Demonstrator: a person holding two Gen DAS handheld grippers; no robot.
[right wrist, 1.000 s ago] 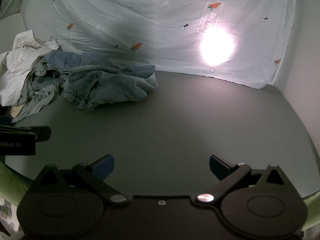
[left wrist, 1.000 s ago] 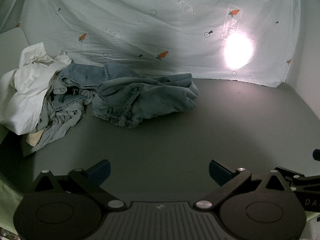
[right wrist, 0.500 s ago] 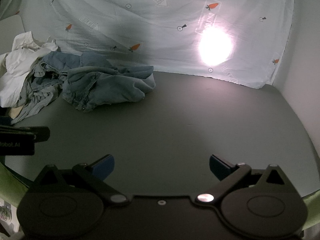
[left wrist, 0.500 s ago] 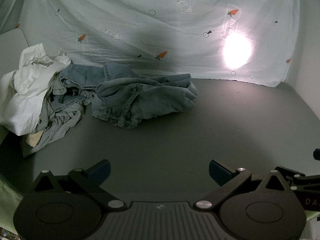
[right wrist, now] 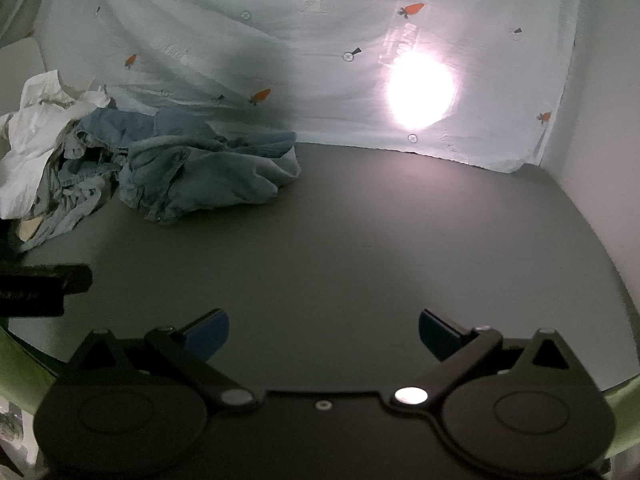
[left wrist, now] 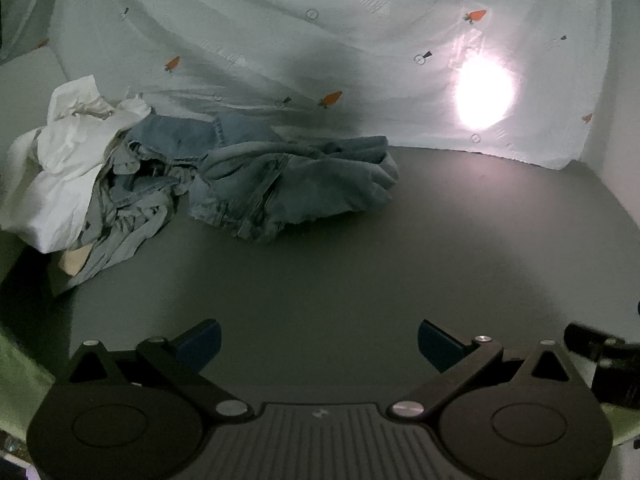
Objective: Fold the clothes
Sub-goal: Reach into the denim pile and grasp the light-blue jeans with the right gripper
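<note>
A crumpled pile of light-blue denim point(left wrist: 288, 184) lies at the far left of the dark grey table point(left wrist: 360, 272); it also shows in the right wrist view point(right wrist: 200, 176). A white garment point(left wrist: 64, 168) is bunched at the pile's left end, and shows again in the right wrist view point(right wrist: 36, 152). My left gripper point(left wrist: 319, 344) is open and empty near the front edge, well short of the clothes. My right gripper point(right wrist: 323, 338) is open and empty, also near the front edge.
A pale sheet with carrot prints point(left wrist: 320, 40) hangs behind the table, with a bright light spot point(left wrist: 484, 96) on it. A white wall point(right wrist: 600, 160) bounds the right side. The left gripper's body point(right wrist: 40, 288) shows at the right view's left edge.
Both views have shifted slightly; the clothes sit a little lower and nearer in the frames. Both grippers stay open and empty.
</note>
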